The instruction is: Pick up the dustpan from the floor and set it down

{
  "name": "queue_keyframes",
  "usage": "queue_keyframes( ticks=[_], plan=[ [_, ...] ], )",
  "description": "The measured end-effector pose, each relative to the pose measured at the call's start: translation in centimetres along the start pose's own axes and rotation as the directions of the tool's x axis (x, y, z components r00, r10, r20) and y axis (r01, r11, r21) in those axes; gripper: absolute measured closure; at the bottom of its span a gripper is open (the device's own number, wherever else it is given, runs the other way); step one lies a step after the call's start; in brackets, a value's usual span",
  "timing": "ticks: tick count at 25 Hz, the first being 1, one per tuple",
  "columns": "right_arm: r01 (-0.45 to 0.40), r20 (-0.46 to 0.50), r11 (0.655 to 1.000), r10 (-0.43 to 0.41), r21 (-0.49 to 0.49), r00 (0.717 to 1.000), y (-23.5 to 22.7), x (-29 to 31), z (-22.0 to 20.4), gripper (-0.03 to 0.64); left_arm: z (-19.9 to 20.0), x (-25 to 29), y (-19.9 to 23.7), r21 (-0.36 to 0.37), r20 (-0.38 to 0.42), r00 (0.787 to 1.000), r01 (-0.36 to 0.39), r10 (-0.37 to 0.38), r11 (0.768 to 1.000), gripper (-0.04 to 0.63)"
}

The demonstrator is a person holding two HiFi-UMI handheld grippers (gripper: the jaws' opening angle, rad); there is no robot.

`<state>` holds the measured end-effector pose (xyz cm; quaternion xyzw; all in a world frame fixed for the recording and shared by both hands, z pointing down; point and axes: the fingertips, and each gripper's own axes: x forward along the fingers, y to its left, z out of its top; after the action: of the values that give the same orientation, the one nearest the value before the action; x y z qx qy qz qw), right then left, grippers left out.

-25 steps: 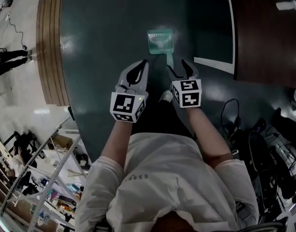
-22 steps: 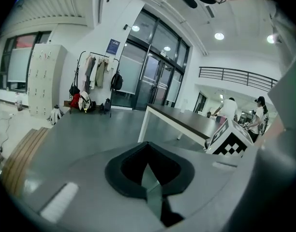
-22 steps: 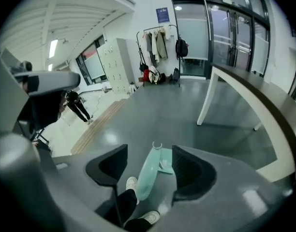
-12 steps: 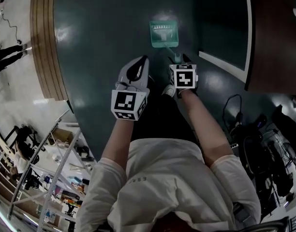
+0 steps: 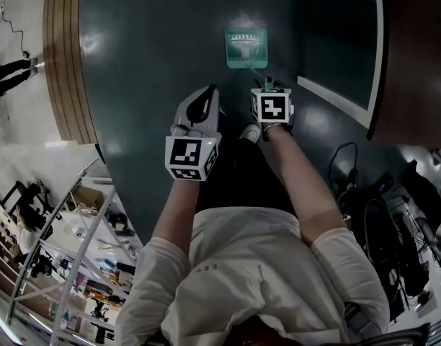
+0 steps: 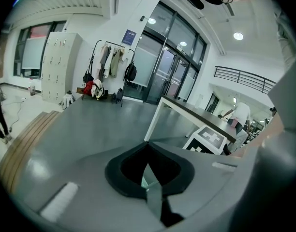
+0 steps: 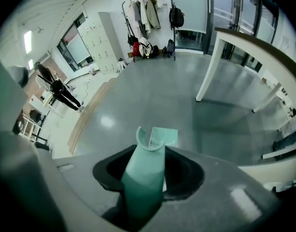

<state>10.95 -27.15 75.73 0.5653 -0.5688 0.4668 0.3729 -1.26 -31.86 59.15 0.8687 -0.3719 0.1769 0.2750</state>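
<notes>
Dustpan (image 5: 246,47) lies flat on the dark floor (image 5: 156,63), well apart from its wooden edge (image 5: 62,56), nearer the white table frame (image 5: 377,56). Right gripper (image 5: 267,86), jaws just closing, clasps its handle (image 7: 144,178). Left gripper (image 5: 210,92) hangs clenched, empty.

The dustpan (image 5: 246,49) is lying on the floor (image 5: 148,42) just ahead of the right gripper (image 5: 268,85), its handle running back between the jaws, which have just been closing onto it. The left gripper (image 5: 214,90) is hovering just left of the right one. A table (image 5: 343,42) is standing ahead to their right.
</notes>
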Motion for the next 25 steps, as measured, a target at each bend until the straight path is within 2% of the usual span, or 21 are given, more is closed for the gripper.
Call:
queue_keyframes(
  ticks=[2, 5, 7, 10, 16, 21, 25],
  plan=[
    [0.023, -0.005, 1.0, -0.023, 0.0, 1.0, -0.3, -0.2, 0.0, 0.493, -0.1, -0.2, 0.0, -0.001, -0.005, 1.0, -0.002, 0.002, 1.0, 0.58],
    [0.065, 0.034, 0.996, -0.063, -0.061, 0.997, -1.1, -0.8, 0.8, 0.547, 0.0, -0.4, -0.2, 0.001, -0.009, 1.0, 0.007, -0.007, 1.0, 0.58],
    [0.072, 0.033, 0.993, -0.069, -0.089, 0.997, -1.7, -1.2, 0.8, 0.548, 0.2, -0.5, -0.4, 0.005, -0.011, 1.0, 0.015, -0.015, 1.0, 0.58],
    [0.076, 0.01, 0.995, -0.076, -0.06, 0.997, -2.6, -2.8, 0.5, 0.548, 0.4, -1.0, -0.7, 0.007, -0.014, 1.0, 0.017, -0.017, 1.0, 0.58],
    [0.03, 0.041, 0.998, -0.027, -0.063, 0.999, -2.2, -8.2, -0.5, 0.547, 2.4, -3.0, -2.3, 0.034, 0.014, 0.999, 0.032, -0.032, 0.999, 0.58],
    [0.01, 0.102, 0.996, -0.001, -0.087, 0.995, -1.7, -14.9, -2.9, 0.546, 3.8, -6.2, -4.8, 0.054, 0.043, 0.998, 0.035, -0.037, 0.998, 0.58],
    [0.006, 0.166, 0.993, 0.015, -0.122, 0.986, -1.7, -19.3, -3.1, 0.546, 5.3, -8.1, -6.7, 0.088, 0.087, 0.995, 0.038, -0.045, 0.995, 0.58]
  ],
)
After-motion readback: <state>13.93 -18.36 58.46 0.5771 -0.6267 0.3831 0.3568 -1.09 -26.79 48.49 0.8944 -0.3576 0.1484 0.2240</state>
